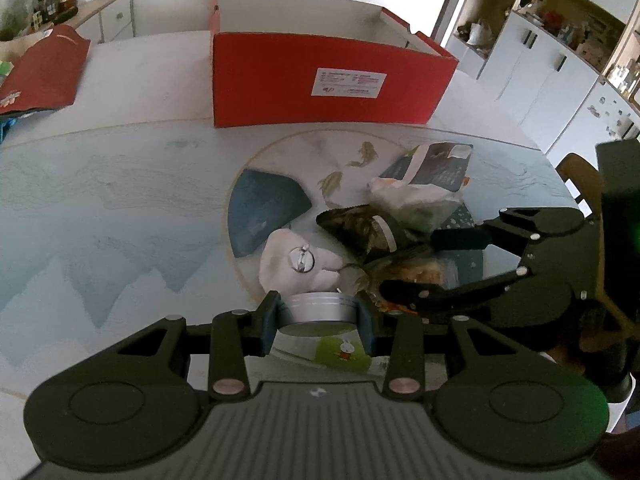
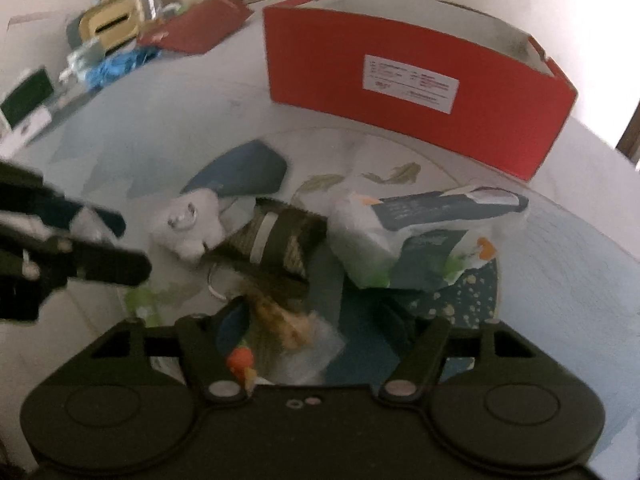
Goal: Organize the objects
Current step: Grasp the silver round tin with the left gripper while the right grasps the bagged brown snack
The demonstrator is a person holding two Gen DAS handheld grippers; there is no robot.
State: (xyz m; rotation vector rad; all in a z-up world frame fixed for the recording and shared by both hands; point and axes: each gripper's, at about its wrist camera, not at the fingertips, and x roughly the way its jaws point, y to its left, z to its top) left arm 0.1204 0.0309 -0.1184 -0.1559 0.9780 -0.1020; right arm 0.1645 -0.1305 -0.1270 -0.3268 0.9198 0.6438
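Observation:
My left gripper [image 1: 320,322] is shut on a round silver tin [image 1: 320,306], held just above the table. Beyond it lies a pile: a white plush toy with a metal ring [image 1: 296,260] [image 2: 192,220], a camouflage pouch [image 1: 360,232] [image 2: 280,236], a white plastic bag [image 1: 416,200] [image 2: 360,236] and a dark blue packet [image 1: 436,160] [image 2: 452,204]. My right gripper [image 1: 434,264] [image 2: 318,324] hangs open over the pile's near side. A clear packet with orange-brown contents [image 2: 296,328] lies between its fingers, which do not press on it. The right wrist view is blurred. The left gripper [image 2: 116,240] shows at its left.
An open red cardboard box [image 1: 328,80] [image 2: 420,92] stands behind the pile. A green card with a rabbit [image 1: 340,354] lies under the tin. A red bag [image 1: 44,68] and clutter sit at the far left. White cabinets [image 1: 540,72] line the right.

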